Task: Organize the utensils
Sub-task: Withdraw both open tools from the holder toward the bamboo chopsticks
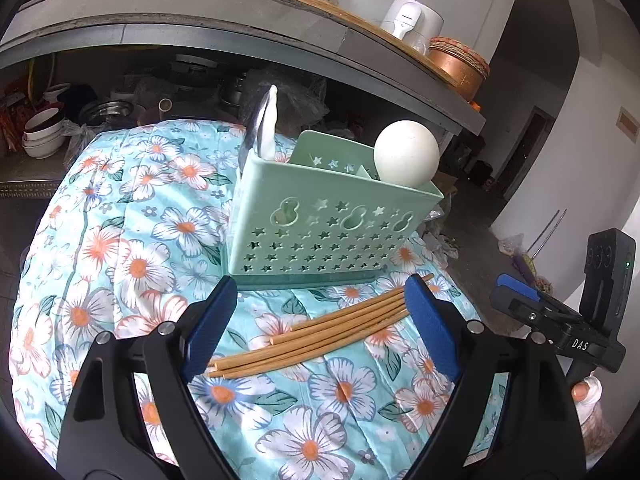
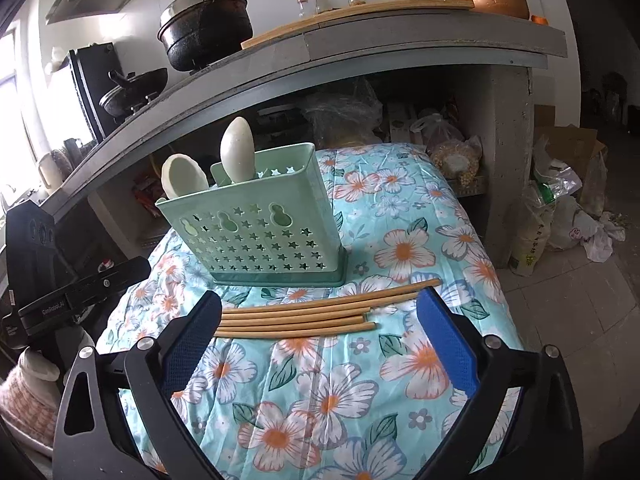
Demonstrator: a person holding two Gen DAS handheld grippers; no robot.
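1. Left gripper [image 1: 320, 312]: jaws spread wide, nothing clamped. Blue pads stand apart, one on each side of the chopstick bundle; no pad presses on a stick.
2. Right gripper [image 2: 320, 316]: jaws also wide apart, nothing held. Its left pad sits just at the butt ends of the sticks, and its right pad stands beside the far ends; contact at either pad is unclear.
3. Bamboo chopsticks [image 1: 316, 330]: a loose bundle of about five, lying flat on the floral cloth [image 1: 132, 240], roughly side by side. In the left wrist view they run diagonally from lower left to upper right; the upper ends pass behind the right-hand pad. In the right wrist view the chopsticks [image 2: 296, 316] lie nearly crosswise, between the two pads, with one longer stick reaching further right than the rest.
4. Green utensil caddy [image 1: 328, 232]: upright on the cloth, just beyond the chopsticks, star and gourd cut-outs on the front wall. Not touching either gripper.
5. Inside the caddy: a white ladle [image 1: 406, 154] in one end compartment, bowl up, and a white spoon [image 1: 269, 124] in the other end. In the right wrist view both stand above the rim.
6. The right gripper's body shows at the right edge of the left wrist view, a person's thumb [image 1: 580, 392] below it.
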